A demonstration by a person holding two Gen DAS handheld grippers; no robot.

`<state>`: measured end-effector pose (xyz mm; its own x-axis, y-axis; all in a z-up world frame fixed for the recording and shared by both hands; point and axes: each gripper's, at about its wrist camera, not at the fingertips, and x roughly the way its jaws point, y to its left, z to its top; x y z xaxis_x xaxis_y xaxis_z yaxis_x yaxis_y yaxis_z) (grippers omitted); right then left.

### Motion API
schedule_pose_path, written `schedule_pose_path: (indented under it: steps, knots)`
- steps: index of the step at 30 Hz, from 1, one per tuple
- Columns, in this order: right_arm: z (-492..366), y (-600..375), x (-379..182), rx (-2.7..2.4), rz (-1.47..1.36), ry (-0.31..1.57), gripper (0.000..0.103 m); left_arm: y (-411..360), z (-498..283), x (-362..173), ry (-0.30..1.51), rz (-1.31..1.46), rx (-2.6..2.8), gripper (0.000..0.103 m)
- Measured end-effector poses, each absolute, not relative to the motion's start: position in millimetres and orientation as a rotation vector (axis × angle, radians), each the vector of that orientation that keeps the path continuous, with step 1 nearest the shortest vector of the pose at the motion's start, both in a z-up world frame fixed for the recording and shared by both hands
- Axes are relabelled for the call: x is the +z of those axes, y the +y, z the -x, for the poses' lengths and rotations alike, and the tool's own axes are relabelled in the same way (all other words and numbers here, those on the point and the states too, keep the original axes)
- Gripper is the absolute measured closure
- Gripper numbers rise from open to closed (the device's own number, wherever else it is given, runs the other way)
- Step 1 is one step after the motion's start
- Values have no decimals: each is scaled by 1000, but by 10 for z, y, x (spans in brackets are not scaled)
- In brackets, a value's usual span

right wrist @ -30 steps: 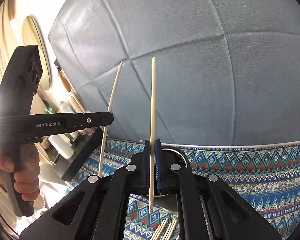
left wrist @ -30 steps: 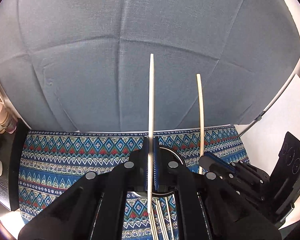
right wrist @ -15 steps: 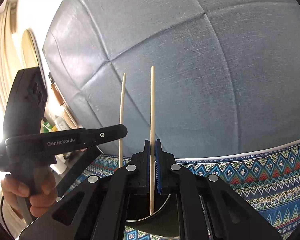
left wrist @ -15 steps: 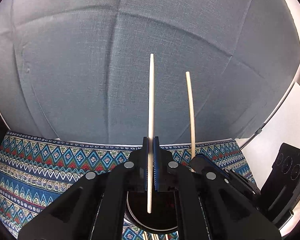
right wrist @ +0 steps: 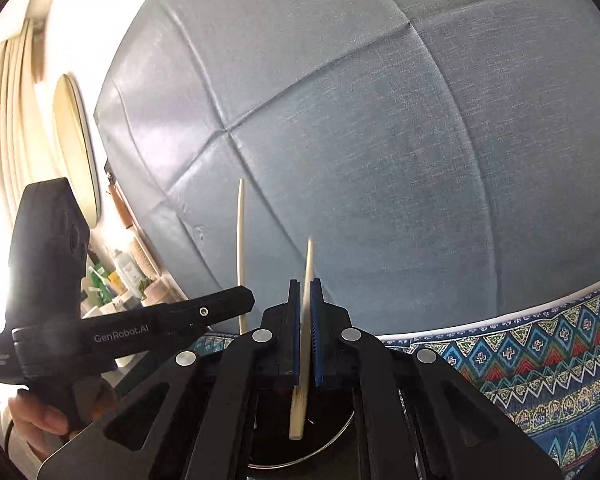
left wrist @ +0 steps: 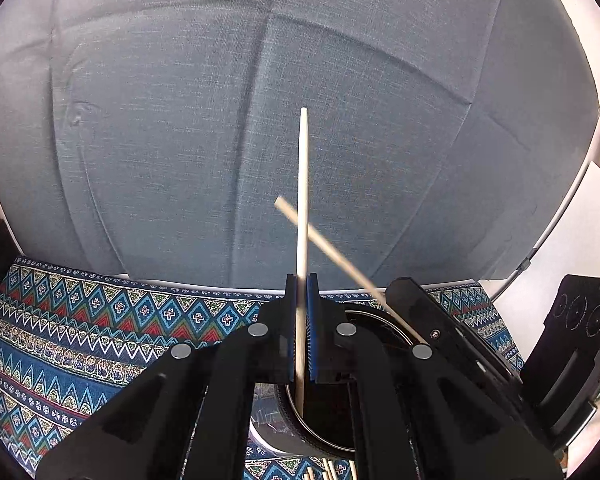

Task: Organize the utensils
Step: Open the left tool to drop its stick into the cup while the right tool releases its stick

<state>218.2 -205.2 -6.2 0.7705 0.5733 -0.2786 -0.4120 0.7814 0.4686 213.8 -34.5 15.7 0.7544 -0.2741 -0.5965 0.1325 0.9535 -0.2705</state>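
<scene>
While each set of fingers pinches one chopstick, the left gripper (left wrist: 300, 344) holds its chopstick (left wrist: 302, 216) and the right gripper (right wrist: 307, 344) its own (right wrist: 306, 320), lower ends in the dark cup (left wrist: 332, 432); loose chopsticks (left wrist: 332, 470) remain. Both sit lower than a second ago; the right one now leans.

both fisheye views bend straight lines hard toward the rims, with black vignette in the corners. soft daylight lights the grey fabric backdrop (left wrist: 260, 120) evenly. in the right wrist view the left edge by the curtain (right wrist: 8, 120) is blown out white. 1 chopstick (left wrist: 340, 260) is smeared by motion blur.
</scene>
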Motion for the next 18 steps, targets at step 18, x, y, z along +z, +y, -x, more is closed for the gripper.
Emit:
schedule_pose_path:
  steps: [18]
  knots:
    - [-2177, -1815, -15, 490, -211, 668, 97, -328, -2107, 1, 743, 252, -230, 72]
